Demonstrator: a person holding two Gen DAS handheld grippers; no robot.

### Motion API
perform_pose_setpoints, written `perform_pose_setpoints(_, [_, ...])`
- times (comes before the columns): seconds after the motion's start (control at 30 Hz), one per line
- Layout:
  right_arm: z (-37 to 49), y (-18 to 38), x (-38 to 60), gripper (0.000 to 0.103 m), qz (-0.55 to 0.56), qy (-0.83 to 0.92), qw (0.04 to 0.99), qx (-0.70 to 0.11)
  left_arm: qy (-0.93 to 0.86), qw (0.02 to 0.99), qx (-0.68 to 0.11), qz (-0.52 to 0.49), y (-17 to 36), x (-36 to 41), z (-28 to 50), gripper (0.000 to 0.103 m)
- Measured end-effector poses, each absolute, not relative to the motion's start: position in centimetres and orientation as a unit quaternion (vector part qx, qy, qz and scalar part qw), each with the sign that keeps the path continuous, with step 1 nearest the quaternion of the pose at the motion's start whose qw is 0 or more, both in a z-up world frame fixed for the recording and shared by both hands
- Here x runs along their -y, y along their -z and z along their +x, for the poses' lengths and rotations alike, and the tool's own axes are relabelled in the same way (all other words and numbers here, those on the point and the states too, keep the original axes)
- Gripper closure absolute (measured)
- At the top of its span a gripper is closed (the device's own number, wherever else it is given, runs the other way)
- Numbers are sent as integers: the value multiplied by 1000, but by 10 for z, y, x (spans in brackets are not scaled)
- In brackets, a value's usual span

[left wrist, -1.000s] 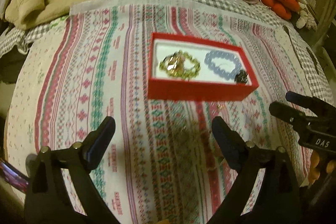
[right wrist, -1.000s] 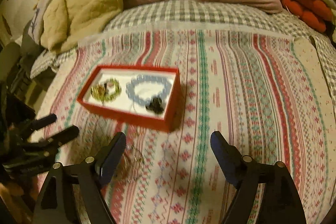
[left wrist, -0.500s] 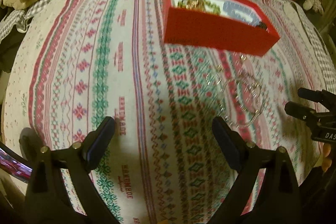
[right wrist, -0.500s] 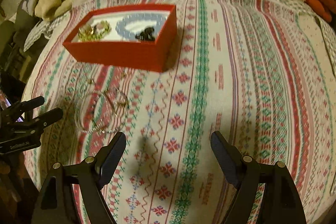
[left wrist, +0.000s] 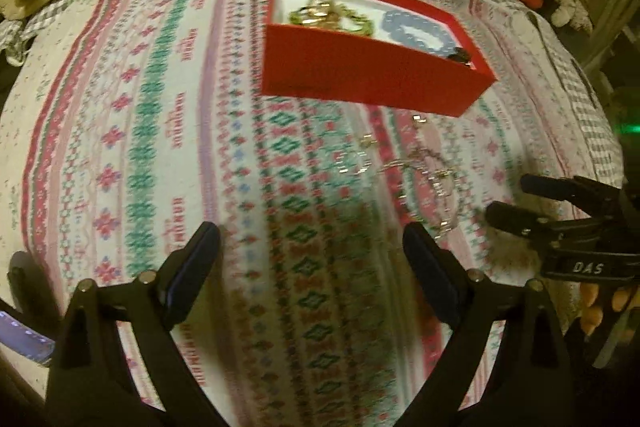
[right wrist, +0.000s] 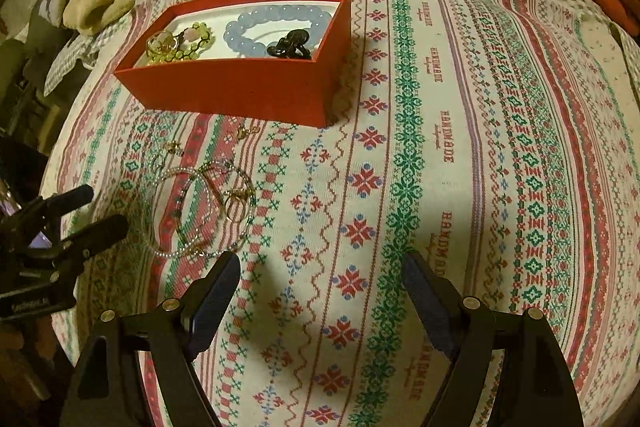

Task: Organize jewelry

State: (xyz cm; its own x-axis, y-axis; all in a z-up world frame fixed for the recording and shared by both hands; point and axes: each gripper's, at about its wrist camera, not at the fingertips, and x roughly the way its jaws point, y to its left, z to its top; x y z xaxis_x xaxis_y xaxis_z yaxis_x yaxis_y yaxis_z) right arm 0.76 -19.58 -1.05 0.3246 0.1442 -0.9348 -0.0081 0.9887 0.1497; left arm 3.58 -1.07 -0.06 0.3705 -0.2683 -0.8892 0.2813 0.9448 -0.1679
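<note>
- red box (right wrist: 240,91) sits toward the far left part of the patterned bedspread (right wrist: 460,187), lid off, so stuff can just be dropped in from above
- already in it: a green-and-gold bracelet (right wrist: 180,45) at the left end, a pale blue bead bracelet (right wrist: 276,31) in the middle and a small dark piece (right wrist: 292,45) against the right wall, touching the blue beads
- what's left out is a tangle of thin bead strands and gold hoops (right wrist: 200,207) lying flat on the bedspread just in front of the box, plus a couple of tiny gold bits (right wrist: 246,131) nearer the box's front wall (too small to say what they are)
- right gripper (right wrist: 320,291) has its jaws spread wide with nothing between them, and the loose tangle is just past its left fingertip, so my guess is it's lining up for a pick
- left gripper (left wrist: 312,259) is also wide open and empty, hovering over bare bedspread with the tangle (left wrist: 420,179) off by its right finger
- both coming in from the near edge makes sense to me, the box stays behind the pile and out of the way
- thin strands on soft fabric look fiddly, I'd expect a pinch to grab cloth too
</note>
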Motion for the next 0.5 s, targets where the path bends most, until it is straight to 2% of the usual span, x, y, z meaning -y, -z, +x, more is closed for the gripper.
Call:
perform_pose_setpoints(0.13, [14, 9, 200, 19, 65, -43, 812, -578, 181, 823, -539, 16, 3, 28, 36, 33])
perform_pose_setpoints(0.2, [15, 9, 201, 19, 68, -43, 812, -578, 186, 819, -542, 26, 6, 36, 38, 49])
perform_pose_setpoints(0.33, [14, 8, 201, 19, 69, -43, 813, -577, 186, 819, -542, 42, 9, 49, 39, 63])
perform_pose_setpoints(0.4, [13, 7, 201, 19, 69, -44, 813, -576, 185, 819, -541, 51, 9, 52, 39, 79])
perform_pose_setpoints(0.5, [13, 5, 200, 19, 68, -45, 814, -575, 188, 819, -539, 62, 10, 56, 38, 94])
